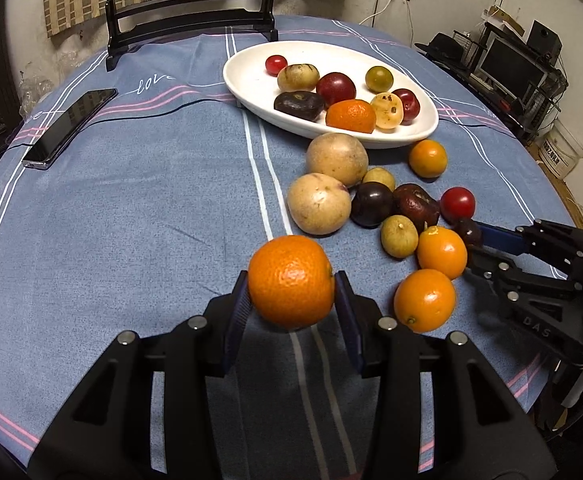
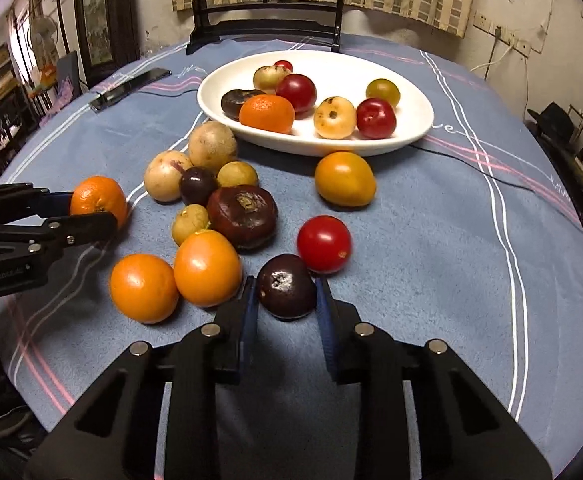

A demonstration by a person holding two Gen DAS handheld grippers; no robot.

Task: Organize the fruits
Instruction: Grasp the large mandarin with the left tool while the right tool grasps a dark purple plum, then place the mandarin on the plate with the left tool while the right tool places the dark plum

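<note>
My left gripper [image 1: 291,292] is shut on an orange [image 1: 291,281] and holds it just above the blue tablecloth; it also shows in the right wrist view [image 2: 98,199]. My right gripper [image 2: 286,296] is shut on a small dark purple fruit [image 2: 286,286], which sits low over the cloth; the left wrist view shows it too [image 1: 467,232]. A white oval plate [image 1: 247,76] at the back holds several fruits. Several loose fruits lie between plate and grippers: two pale round ones [image 1: 318,204], oranges [image 1: 424,300], a red one [image 2: 323,244].
A black phone [image 1: 71,128] lies on the cloth at the left. A dark wooden stand with a round screen [image 1: 189,12] stands at the table's far edge. Shelves and a monitor [image 1: 511,64] are beyond the table on the right.
</note>
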